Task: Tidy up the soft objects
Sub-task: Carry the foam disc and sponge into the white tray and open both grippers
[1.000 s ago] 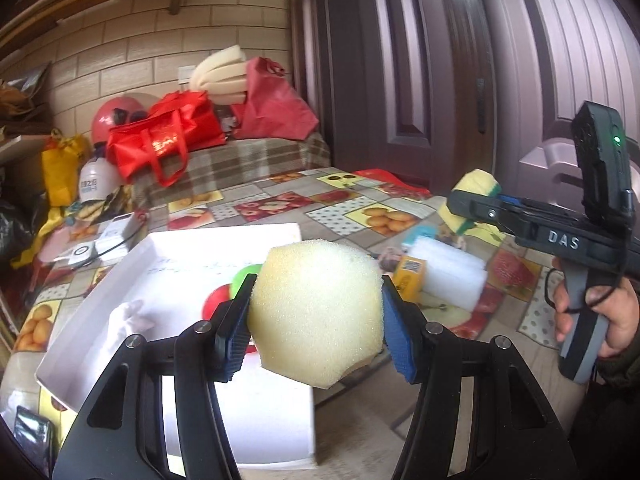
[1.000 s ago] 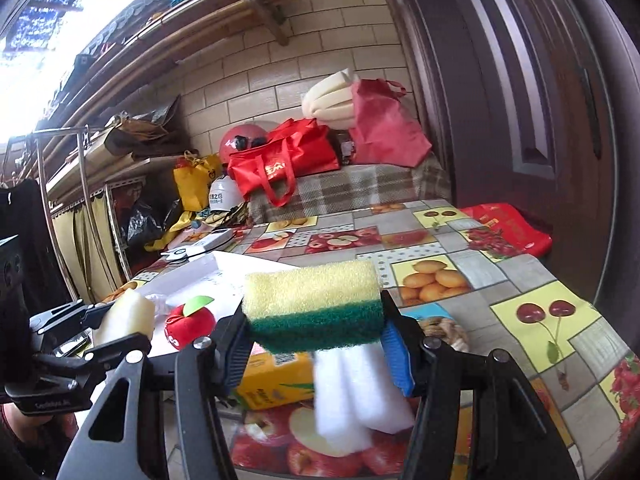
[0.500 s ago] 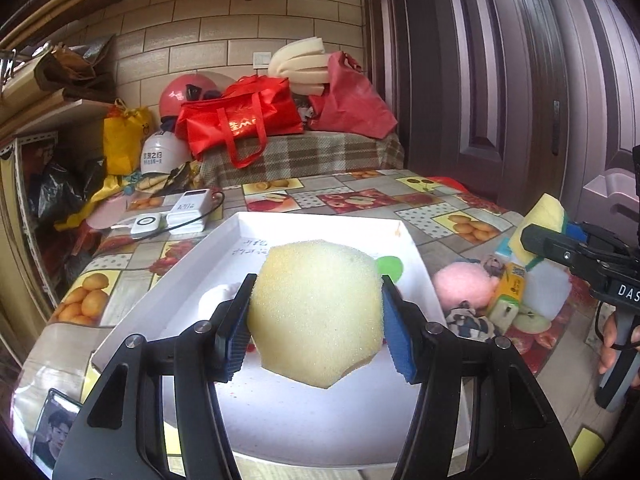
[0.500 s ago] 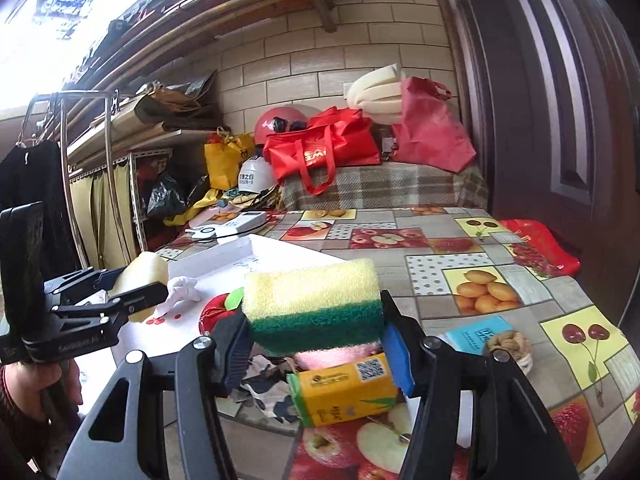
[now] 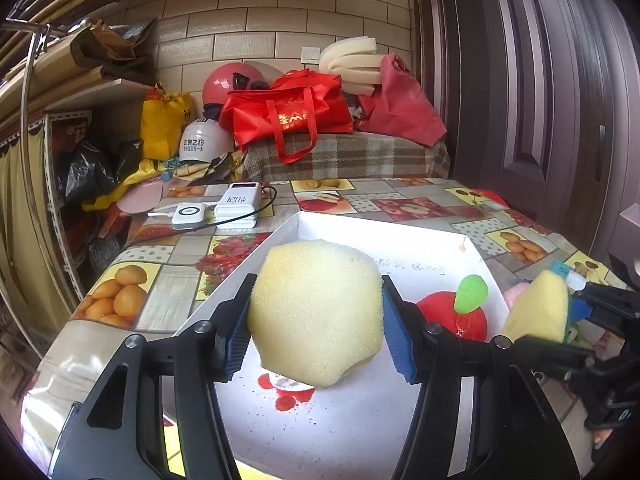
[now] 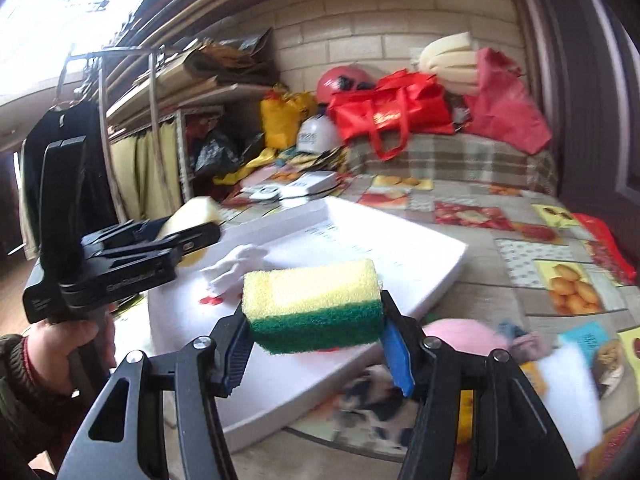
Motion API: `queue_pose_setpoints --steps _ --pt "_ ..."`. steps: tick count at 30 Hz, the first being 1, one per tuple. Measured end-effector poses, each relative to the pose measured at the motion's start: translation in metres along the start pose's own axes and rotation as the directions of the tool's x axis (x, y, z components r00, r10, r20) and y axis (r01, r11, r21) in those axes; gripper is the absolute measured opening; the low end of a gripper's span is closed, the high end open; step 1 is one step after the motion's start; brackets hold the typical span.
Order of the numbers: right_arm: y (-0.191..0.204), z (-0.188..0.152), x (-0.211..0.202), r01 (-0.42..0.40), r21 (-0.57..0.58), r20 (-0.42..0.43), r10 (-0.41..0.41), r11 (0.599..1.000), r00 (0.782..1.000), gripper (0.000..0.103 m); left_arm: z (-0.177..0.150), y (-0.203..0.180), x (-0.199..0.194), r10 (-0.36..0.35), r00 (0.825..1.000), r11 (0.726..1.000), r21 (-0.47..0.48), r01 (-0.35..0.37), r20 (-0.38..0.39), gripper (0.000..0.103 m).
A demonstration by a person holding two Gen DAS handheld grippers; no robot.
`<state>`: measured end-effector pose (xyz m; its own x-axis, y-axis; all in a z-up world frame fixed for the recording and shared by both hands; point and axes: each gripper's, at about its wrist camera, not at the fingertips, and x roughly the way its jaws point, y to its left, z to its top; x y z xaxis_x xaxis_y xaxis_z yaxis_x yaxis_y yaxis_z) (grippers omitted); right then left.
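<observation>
My left gripper (image 5: pixel 316 332) is shut on a round pale yellow sponge (image 5: pixel 316 312) and holds it above the near end of the white tray (image 5: pixel 400 240). My right gripper (image 6: pixel 316 340) is shut on a yellow and green scouring sponge (image 6: pixel 312 304), held above the tray's right edge (image 6: pixel 448 276). A red plush apple (image 5: pixel 456 316) with a green leaf lies in the tray. A white soft toy (image 6: pixel 236 264) lies in the tray too. In the left wrist view the right gripper (image 5: pixel 560 320) shows at the right with its sponge.
A pink plush (image 6: pixel 468 336), a patterned cloth (image 6: pixel 376 408), a white foam block (image 6: pixel 568 392) and a yellow box (image 6: pixel 464 416) lie on the fruit-print tablecloth right of the tray. Two power banks (image 5: pixel 236 204) lie behind it. Red bags (image 5: pixel 288 116) and helmets stand at the back.
Both grippers have swung left and come in over the tray, each still holding its sponge. The right view is blurred from this motion.
</observation>
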<state>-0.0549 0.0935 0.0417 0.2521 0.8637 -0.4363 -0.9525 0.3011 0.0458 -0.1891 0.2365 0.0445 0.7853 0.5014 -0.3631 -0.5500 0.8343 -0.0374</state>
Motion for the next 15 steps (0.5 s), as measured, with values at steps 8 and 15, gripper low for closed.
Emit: queue_pose_setpoints --steps 8,15 --pt "0.023 0.0 0.043 -0.088 -0.045 -0.182 0.078 0.995 0.98 0.058 0.004 0.005 0.007 -0.018 1.0 0.999 -0.032 0.018 -0.005 0.058" --pt "-0.003 0.007 0.074 0.021 0.057 -0.25 -0.006 0.998 0.968 0.058 0.006 -0.002 0.011 -0.034 0.999 0.999 -0.011 0.034 -0.017 0.058"
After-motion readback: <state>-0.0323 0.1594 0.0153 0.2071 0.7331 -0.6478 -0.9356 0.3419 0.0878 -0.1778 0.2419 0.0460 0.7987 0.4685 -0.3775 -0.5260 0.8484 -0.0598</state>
